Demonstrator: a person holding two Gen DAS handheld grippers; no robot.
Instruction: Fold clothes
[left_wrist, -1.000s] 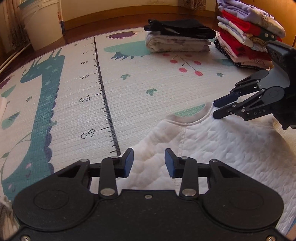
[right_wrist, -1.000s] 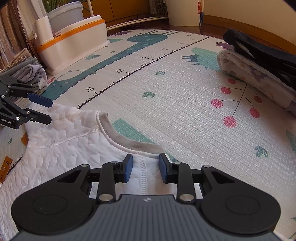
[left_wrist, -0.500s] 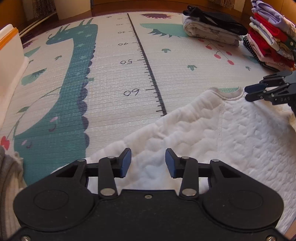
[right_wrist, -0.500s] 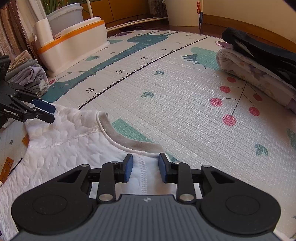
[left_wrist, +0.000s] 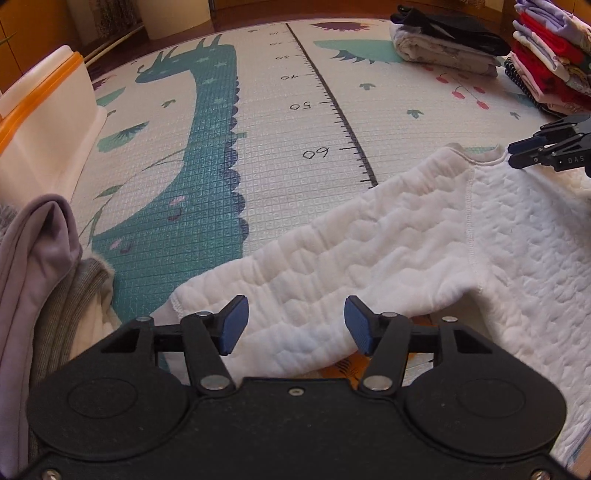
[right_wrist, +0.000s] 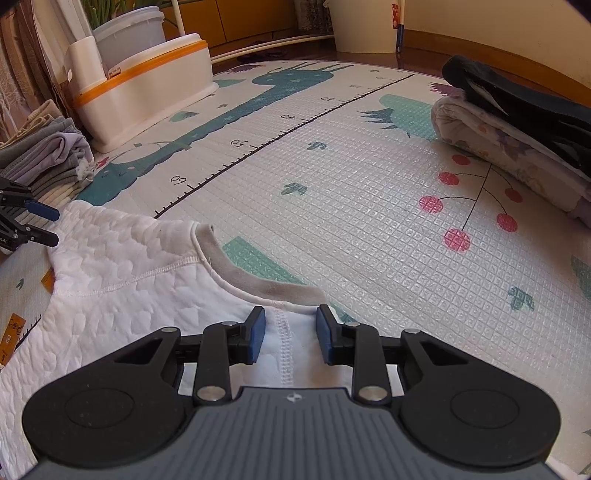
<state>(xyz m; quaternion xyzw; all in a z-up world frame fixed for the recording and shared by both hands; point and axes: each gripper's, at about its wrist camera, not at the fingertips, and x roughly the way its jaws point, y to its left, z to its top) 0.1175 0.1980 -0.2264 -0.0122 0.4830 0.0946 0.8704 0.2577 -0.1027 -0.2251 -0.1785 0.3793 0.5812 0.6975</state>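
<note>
Since a second ago the left tongs (left_wrist: 295, 328) have slid along the white quilted top (left_wrist: 424, 236) from its shoulder out to the sleeve (left_wrist: 295, 288), and their blue pads (left_wrist: 232, 325) have just been opening. They now stand well apart with the end of the sleeve lying between them, the pads not pressing on the cloth as far as I can see. The right tongs (right_wrist: 290, 334) have not shifted: they sit at the grey neckband (right_wrist: 258, 280), pads fairly close together on either side of the seam just below it; whether they actually pinch the fabric I cannot tell.

The top lies spread flat on the play mat (left_wrist: 280, 155) on the floor, sleeve stretched out toward the left, collar pointing toward the printed ruler line (left_wrist: 332, 107). From the left camera the right tongs show at the far right edge, beside the collar.

Near the left tongs a heap of grey and lilac clothes (left_wrist: 40, 266) lies at the mat's edge, with a white tub with an orange band (right_wrist: 147, 92) behind it. Across the mat sit a folded pile topped with a black garment (left_wrist: 447, 40) and a taller stack of red and purple clothes (left_wrist: 550, 55).
</note>
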